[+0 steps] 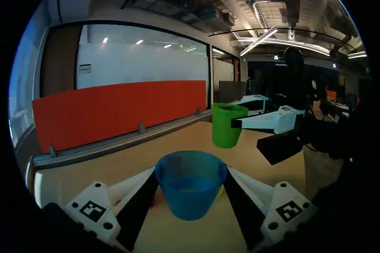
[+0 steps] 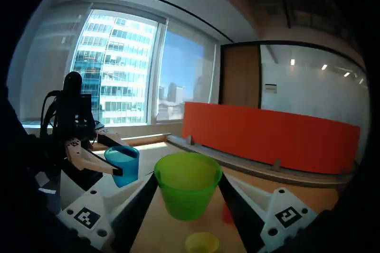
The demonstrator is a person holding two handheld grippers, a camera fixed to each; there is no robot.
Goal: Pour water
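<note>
A blue cup (image 1: 191, 184) with water in its lower part stands upright between the fingers of my left gripper (image 1: 190, 191), which is shut on it. My right gripper (image 2: 188, 191) is shut on a green cup (image 2: 187, 184), also upright, its inside looking empty. In the left gripper view the green cup (image 1: 227, 125) hangs farther off over the wooden table (image 1: 142, 163), held by the right gripper (image 1: 237, 122). In the right gripper view the blue cup (image 2: 123, 164) is to the left, held by the left gripper (image 2: 116, 163). The two cups are apart.
A small yellow cup (image 2: 202, 242) stands on the table below the green cup, with a red object (image 2: 227, 214) beside it. An orange partition (image 1: 118, 108) runs along the table's far edge. Windows (image 2: 123, 82) lie behind the left gripper.
</note>
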